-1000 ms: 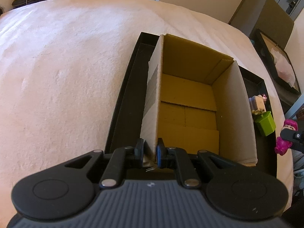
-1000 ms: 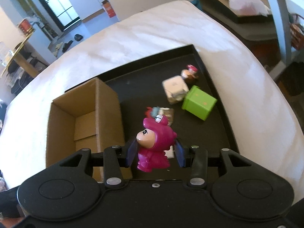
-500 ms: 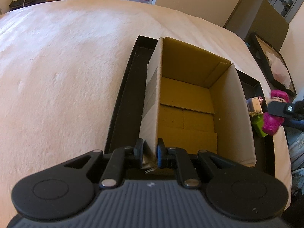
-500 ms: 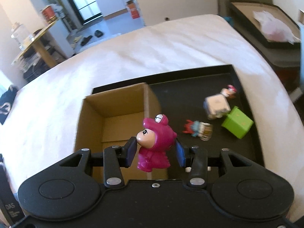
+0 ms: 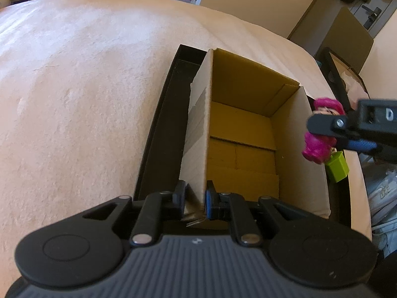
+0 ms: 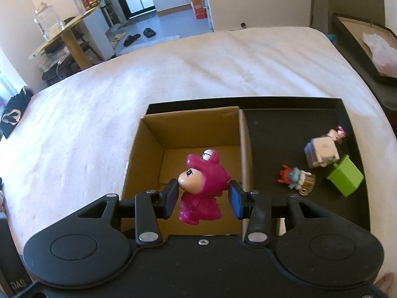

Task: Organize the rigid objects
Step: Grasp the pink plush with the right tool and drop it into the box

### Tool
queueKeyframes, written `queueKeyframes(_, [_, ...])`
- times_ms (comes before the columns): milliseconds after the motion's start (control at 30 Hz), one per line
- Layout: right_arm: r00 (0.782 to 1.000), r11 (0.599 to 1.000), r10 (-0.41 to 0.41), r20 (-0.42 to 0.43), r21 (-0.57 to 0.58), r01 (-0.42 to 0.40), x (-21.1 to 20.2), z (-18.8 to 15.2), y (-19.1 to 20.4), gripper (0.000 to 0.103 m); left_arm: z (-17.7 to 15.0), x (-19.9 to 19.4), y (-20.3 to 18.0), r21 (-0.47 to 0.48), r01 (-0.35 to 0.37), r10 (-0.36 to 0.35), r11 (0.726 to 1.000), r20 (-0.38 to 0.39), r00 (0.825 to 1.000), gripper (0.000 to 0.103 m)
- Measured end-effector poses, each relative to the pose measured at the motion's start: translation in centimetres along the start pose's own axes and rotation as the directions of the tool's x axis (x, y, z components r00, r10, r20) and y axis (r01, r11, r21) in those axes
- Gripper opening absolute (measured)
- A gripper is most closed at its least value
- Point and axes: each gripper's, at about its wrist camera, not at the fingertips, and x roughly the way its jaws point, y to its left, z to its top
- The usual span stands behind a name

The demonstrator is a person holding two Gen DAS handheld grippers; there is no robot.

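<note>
Pink figurine [image 6: 201, 188] hung above the open cardboard box [image 6: 244, 149], pinched between the right gripper [image 6: 203, 200] fingers. One box stood in one black tray [image 6: 347, 109] on the bed [image 6: 99, 114]; its inside was bare. Four loose toys lay on the tray floor right of it: a green cube [image 6: 346, 178], a white block [image 6: 321, 152], and two small figures [image 6: 296, 178]. The left gripper [image 5: 194, 198] fingers clamped the box's near wall.

Both wrist views downward, sharing cardboard box [image 5: 238, 134]
</note>
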Motion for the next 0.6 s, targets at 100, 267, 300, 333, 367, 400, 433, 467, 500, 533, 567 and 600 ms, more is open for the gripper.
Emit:
queueKeyframes(100, [1.000,1.000,-0.004,0.002,-0.023,0.004,0.5,0.5,0.9,0.043,0.0,0.0,0.1,-0.007,0.006,-0.006,1.000,0.000,1.000,0.014])
queueKeyframes(267, [0.999,0.999,0.019,0.034,-0.045,-0.018,0.5,1.5,2.4,0.047,0.0,-0.1,0.2,-0.010,0.010,-0.010,1.000,0.000,1.000,0.014])
queueKeyframes(300, [0.999,0.999,0.022,0.040,-0.046,-0.020,0.4,1.6,2.5,0.054,0.0,-0.1,0.1,-0.009,0.009,-0.009,1.000,0.001,1.000,0.014])
queueKeyframes(333, [0.998,0.998,0.033,0.047,-0.046,-0.030,0.2,1.7,2.6,0.057,0.0,-0.1,0.1,-0.007,0.008,-0.008,1.000,0.002,1.000,0.014])
queueKeyframes(367, [0.998,0.998,0.039,0.048,-0.046,-0.037,0.2,1.7,2.7,0.059,0.0,-0.1,0.1,-0.005,0.007,-0.007,1.000,0.002,1.000,0.014])
queueKeyframes(400, [0.998,0.998,0.041,0.045,-0.047,-0.039,0.1,1.7,2.6,0.059,-0.1,-0.2,0.1,-0.004,0.007,-0.007,1.000,0.003,1.000,0.014])
queueKeyframes(433, [0.998,0.998,0.043,0.042,-0.045,-0.041,0.0,1.6,2.4,0.059,0.0,-0.1,0.1,-0.003,0.006,-0.006,1.000,0.002,1.000,0.014])
queueKeyframes(467, [0.998,0.998,0.044,0.040,-0.039,-0.042,-0.1,1.5,2.2,0.059,0.0,-0.1,0.1,-0.002,0.005,-0.005,1.000,0.004,1.000,0.014])
queueKeyframes(500, [0.998,0.999,0.046,0.039,-0.031,-0.044,-0.2,1.4,1.9,0.059,0.0,-0.1,0.1,-0.002,0.005,-0.005,1.000,0.003,1.000,0.014])
queueKeyframes(533, [0.998,0.999,0.051,0.040,-0.020,-0.050,-0.5,1.3,1.4,0.059,0.0,-0.1,0.1,-0.002,0.003,-0.003,1.000,0.003,1.000,0.014])
queueKeyframes(567, [0.998,0.999,0.053,0.041,-0.011,-0.052,-0.7,1.2,1.1,0.059,0.0,-0.1,0.1,-0.002,0.002,-0.002,1.000,0.003,1.000,0.014])
queueKeyframes(600, [0.998,0.999,0.052,0.043,-0.001,-0.052,-1.0,1.2,0.6,0.059,0.0,0.0,0.0,-0.001,0.000,0.000,1.000,0.003,1.000,0.014])
